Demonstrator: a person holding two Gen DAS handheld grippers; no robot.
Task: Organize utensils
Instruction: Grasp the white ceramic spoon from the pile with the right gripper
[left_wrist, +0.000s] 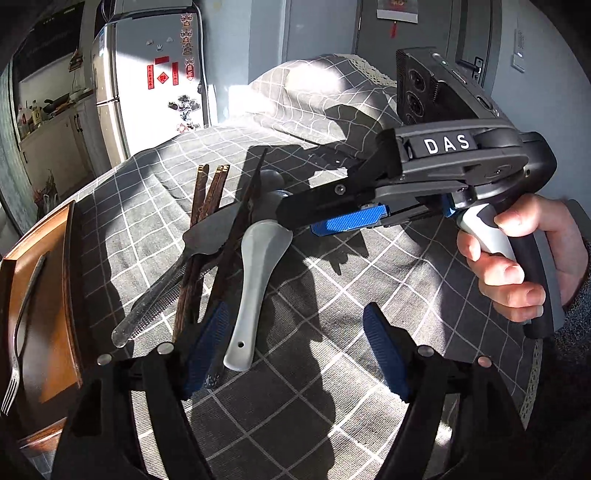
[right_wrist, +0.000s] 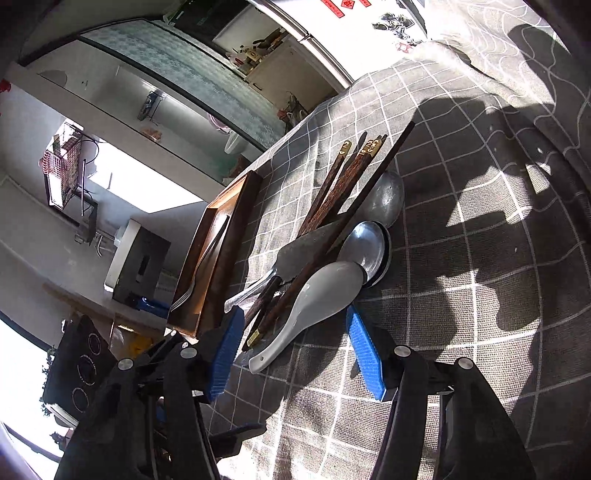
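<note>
Your right hand-held gripper (right_wrist: 295, 350) stands apart around the white spoon (right_wrist: 314, 306) handle; closing carelessly could snag the chopsticks (right_wrist: 332, 206) and scatter the pile.

1. A grey checked tablecloth (left_wrist: 303, 295) covers the table.
2. A silver fridge (left_wrist: 147, 85) with red stickers stands behind it.
3. A black induction hob (right_wrist: 79, 369) sits low at the left.
4. A wire rack (right_wrist: 62, 173) hangs on the wall.

Harsh sunlight, hard shadows, fisheye-warped edges
</note>
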